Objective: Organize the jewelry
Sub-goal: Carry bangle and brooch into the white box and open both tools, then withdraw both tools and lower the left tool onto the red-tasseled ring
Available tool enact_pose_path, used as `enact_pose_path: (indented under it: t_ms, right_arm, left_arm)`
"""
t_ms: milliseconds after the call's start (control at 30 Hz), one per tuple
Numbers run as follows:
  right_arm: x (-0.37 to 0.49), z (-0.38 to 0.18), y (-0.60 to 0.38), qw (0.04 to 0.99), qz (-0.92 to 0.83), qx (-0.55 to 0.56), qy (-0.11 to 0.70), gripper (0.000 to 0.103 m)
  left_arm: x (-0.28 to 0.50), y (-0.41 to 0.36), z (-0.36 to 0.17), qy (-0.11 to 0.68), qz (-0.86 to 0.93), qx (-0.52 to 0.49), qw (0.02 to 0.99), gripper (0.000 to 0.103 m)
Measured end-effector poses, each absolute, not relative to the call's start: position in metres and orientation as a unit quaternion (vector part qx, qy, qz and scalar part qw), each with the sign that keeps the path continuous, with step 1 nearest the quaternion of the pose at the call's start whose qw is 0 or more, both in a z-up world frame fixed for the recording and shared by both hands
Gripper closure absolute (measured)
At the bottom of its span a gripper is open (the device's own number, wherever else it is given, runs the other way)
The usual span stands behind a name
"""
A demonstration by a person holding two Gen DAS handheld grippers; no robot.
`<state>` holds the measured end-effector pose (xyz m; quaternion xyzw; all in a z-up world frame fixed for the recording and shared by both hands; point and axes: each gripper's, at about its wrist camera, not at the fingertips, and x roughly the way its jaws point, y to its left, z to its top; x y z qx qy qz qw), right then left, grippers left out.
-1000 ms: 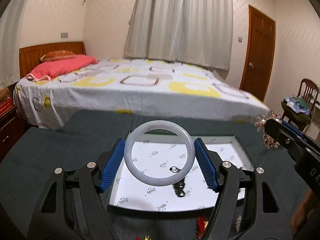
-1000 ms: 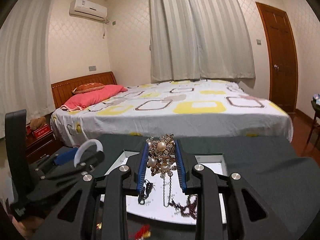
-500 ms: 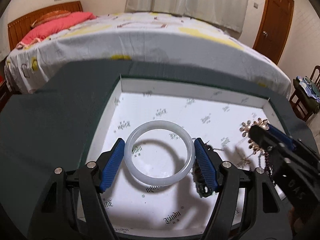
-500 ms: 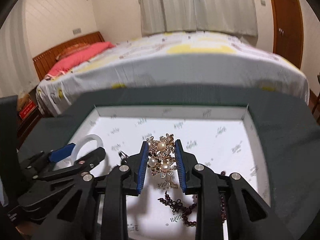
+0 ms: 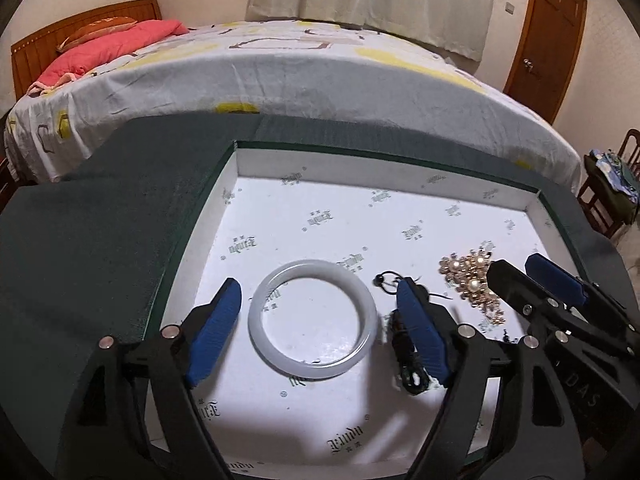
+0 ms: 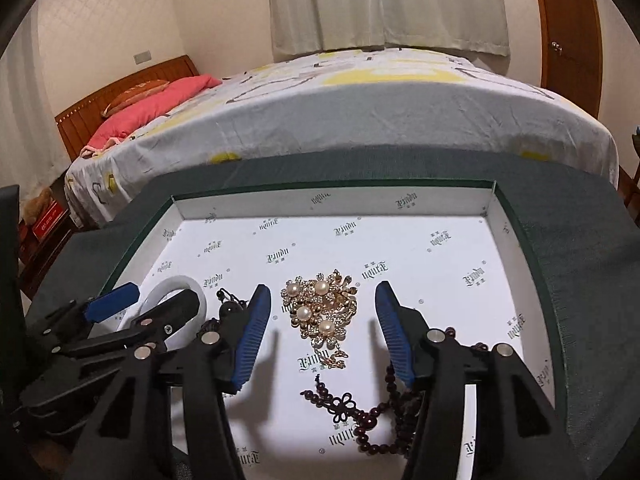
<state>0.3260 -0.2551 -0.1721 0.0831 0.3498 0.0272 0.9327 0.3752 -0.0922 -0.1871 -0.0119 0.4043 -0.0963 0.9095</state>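
Bedroom setting: a bed (image 5: 320, 76) with a white, yellow-patterned sheet and a pink pillow (image 5: 108, 50) stands behind the bench (image 5: 92, 248), which is covered in dark green felt-like cloth. On the bench sits a shallow rectangular tray (image 5: 384, 168) with green outer edges, low white walls and a white printed paper lining.

Tray contents:
- Bangle (image 5: 313, 325): smooth, translucent white ring, lying flat on the lining.
- Brooch (image 6: 320, 312): gold-toned floral cluster set with round pearls and small stones, lying flat near the tray centre.
- Bead string (image 6: 360, 412): dark red round beads with a knotted cord, lying near the front of the tray, partly under the right gripper.
- Dark pendant (image 5: 408, 352) on a black cord, just right of the bangle, partly hidden by the left gripper.

Left gripper (image 5: 316, 332): jaws spread wide, blue ribbed pads on either side of the bangle, clear of it and gripping nothing.

Right gripper (image 6: 320, 332): jaws spread wide, pads flanking the brooch with a gap on each side, gripping nothing
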Motion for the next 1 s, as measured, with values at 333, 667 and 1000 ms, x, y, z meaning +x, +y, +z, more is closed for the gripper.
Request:
enact_pose_path:
  t_ms: [333, 667, 1000]
  right_arm:
    - [0.288, -0.129, -0.261, 0.955, 0.019, 0.067, 0.288, 0.049]
    - [0.206, -0.112, -0.279, 0.965, 0.0, 0.079, 0.249, 0.042]
    - [0.141, -0.135, -0.29, 0.96, -0.015, 0.073, 0.271, 0.042]
  left_arm:
    - [0.345, -0.089, -0.137, 0.342, -0.112, -0.007, 0.933, 0.022]
    - [0.265, -0.059, -0.115, 0.29, -0.078, 0.017, 0.954, 0.021]
    - [0.202, -0.037, -0.151, 0.329, -0.062, 0.027, 0.942, 0.025]
